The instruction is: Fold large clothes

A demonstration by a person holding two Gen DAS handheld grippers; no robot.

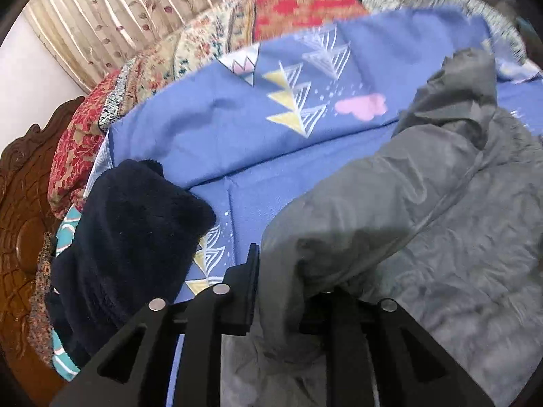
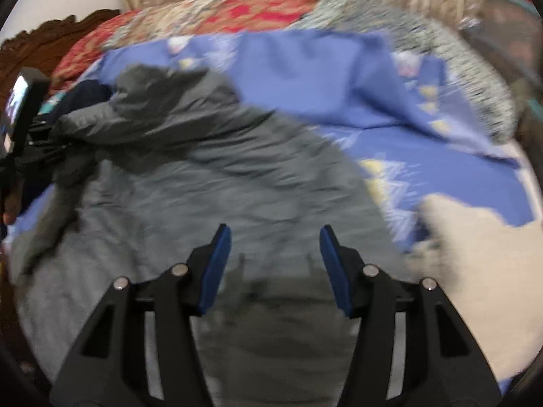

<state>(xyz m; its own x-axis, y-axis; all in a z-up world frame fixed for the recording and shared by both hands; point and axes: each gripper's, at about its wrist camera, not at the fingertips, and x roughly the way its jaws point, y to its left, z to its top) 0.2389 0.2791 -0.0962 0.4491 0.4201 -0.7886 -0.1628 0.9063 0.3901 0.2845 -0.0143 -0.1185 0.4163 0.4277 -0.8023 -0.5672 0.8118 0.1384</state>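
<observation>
A large grey padded jacket [image 1: 424, 224] lies crumpled on a blue patterned bedsheet [image 1: 258, 142]. My left gripper [image 1: 288, 281] is shut on a bunched fold of the jacket; the right finger is hidden under the cloth. In the right wrist view the jacket [image 2: 210, 176] spreads over the left and middle of the bed. My right gripper [image 2: 275, 264] is open and empty just above the jacket's near part. The left gripper also shows in the right wrist view [image 2: 40, 135] at the far left edge.
A dark navy fleece garment [image 1: 129, 234] lies left of the jacket. A cream cloth [image 2: 475, 257] lies at the right. Patterned red and floral quilts [image 1: 210, 44] are piled along the far side. A carved wooden headboard [image 1: 20, 203] stands at left, with curtains [image 1: 112, 3] behind.
</observation>
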